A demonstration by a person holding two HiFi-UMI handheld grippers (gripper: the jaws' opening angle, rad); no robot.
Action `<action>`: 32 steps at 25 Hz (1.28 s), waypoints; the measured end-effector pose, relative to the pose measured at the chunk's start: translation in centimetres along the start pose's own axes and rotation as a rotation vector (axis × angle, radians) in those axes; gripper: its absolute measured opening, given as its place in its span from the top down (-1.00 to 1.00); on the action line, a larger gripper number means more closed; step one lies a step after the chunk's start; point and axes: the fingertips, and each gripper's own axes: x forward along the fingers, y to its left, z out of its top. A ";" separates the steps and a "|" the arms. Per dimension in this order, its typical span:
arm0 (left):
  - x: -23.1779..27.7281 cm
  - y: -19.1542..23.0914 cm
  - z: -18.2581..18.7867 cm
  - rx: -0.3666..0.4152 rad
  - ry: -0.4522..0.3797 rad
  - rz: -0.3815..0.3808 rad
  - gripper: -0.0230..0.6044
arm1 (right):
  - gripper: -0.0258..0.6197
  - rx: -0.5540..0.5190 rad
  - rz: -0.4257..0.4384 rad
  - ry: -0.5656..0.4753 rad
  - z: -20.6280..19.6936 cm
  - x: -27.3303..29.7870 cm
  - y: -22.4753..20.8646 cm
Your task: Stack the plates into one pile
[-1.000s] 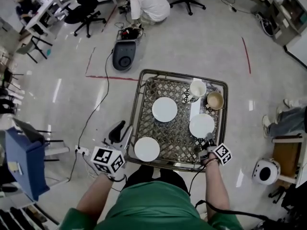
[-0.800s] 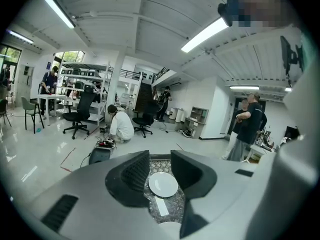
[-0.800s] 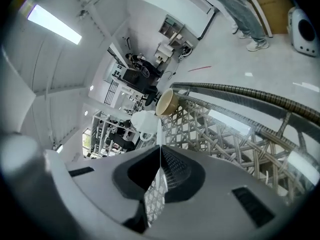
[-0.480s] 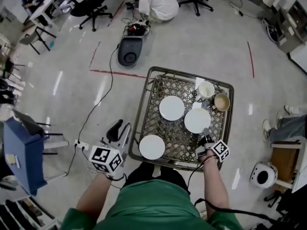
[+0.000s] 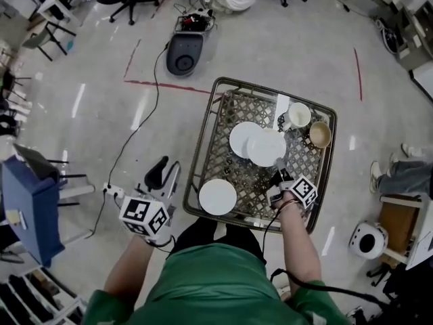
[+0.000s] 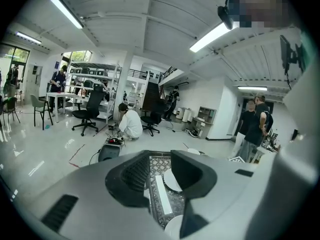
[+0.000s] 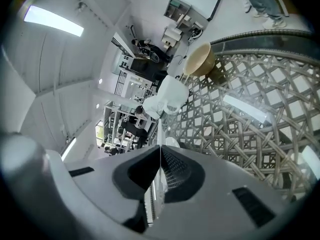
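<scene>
Right gripper: fingers pinched together on the near rim of a white held plate. The plate is round, face up, about level, and reaches away from the fingers toward the table's far side. It sits over mid-table, and its left edge overlaps a second plate, also face up on the table. I can't tell whether the two touch.

Left gripper: fingers wide apart, nothing between them. It is off the table's left edge near the front corner, pointing along that side.

A third plate lies flat at the table's front left, apart from the other two. A white mug and a brown cup are at the table's far right corner.
</scene>
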 end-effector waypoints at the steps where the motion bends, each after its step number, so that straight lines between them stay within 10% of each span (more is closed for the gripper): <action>1: 0.0 0.3 -0.1 -0.001 0.002 0.002 0.46 | 0.83 -0.002 0.008 0.011 -0.5 0.6 0.2; 14: 0.9 0.6 -1.3 0.009 0.058 -0.037 0.46 | 0.83 -0.003 0.006 0.105 -3.9 7.0 0.1; 32: 0.9 2.0 -2.7 -0.008 0.087 -0.024 0.46 | 0.76 -0.234 -0.270 0.268 -5.4 8.3 -3.2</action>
